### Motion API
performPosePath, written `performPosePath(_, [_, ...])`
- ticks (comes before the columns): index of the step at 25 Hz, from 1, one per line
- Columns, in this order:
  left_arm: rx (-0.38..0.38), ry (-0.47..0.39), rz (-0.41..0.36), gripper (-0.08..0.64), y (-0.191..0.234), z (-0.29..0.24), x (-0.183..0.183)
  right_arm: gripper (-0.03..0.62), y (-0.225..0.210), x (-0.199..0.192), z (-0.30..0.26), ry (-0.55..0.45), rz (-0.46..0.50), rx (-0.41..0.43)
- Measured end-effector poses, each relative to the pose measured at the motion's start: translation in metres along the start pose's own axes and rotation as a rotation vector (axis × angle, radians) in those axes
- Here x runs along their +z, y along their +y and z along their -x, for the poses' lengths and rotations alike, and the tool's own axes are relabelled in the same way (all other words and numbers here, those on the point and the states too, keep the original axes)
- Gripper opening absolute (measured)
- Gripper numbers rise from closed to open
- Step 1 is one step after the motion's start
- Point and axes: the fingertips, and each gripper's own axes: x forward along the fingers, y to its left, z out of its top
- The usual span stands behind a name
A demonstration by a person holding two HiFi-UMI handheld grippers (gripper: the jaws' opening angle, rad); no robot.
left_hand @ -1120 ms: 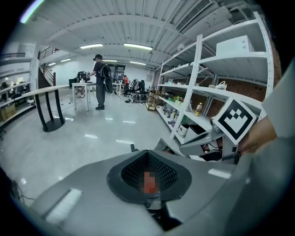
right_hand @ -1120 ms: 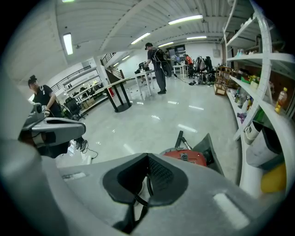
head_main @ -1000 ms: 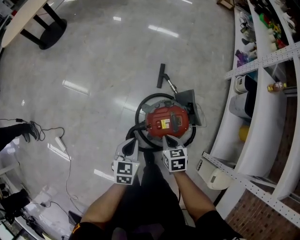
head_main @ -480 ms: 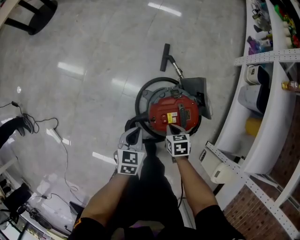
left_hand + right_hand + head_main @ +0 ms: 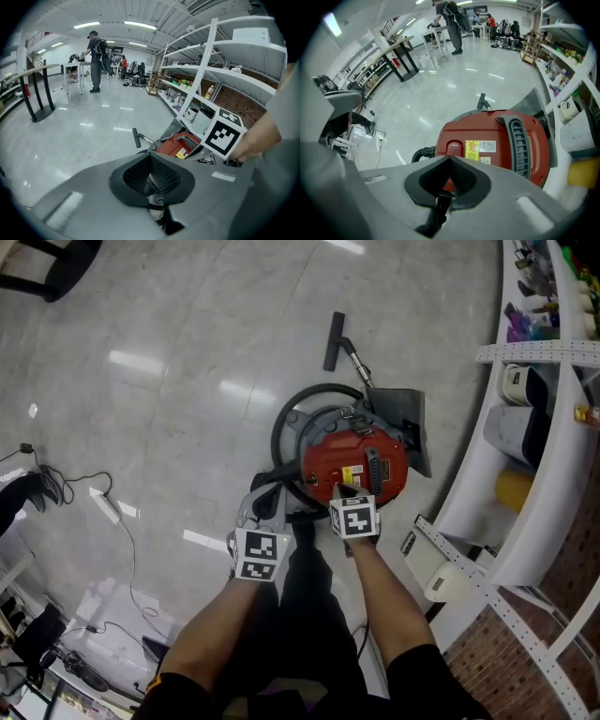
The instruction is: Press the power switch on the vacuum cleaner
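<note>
Grey left tongs [image 5: 266, 505], right tongs [image 5: 341, 491]; black-white marker cubes [image 5: 259, 555]; black short sleeves [image 5: 427, 682]; dark trousers [image 5: 309, 615].

The vacuum cleaner [image 5: 352, 465] has a red top, a black ribbed handle [image 5: 519, 140], a yellow label [image 5: 472, 148] and a black hose [image 5: 421, 153]. The grey left gripper [image 5: 265, 509] and right gripper [image 5: 343, 491] each bear a cube [image 5: 258, 556] of black-and-white squares. The floor [image 5: 187, 352] is glossy pale grey, the shelves [image 5: 544, 474] white

A lab-like hall: polished floor [image 5: 187, 352], stocked white shelving [image 5: 248, 47], people [image 5: 95, 61] at worktables [image 5: 73, 64].
</note>
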Motion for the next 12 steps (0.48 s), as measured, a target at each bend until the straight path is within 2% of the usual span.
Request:
performPosePath(5, [-0.021, 0.012, 0.005, 0.015, 0.005, -0.002, 0.002, -0.009, 0.002, -0.005, -0.011, 0.068, 0.01, -0.002])
performPosePath(12, [-0.042, 0.018, 0.011, 0.015, 0.004, -0.005, 0.001, -0.008, -0.004, -0.015, -0.017, 0.107, -0.003, -0.027])
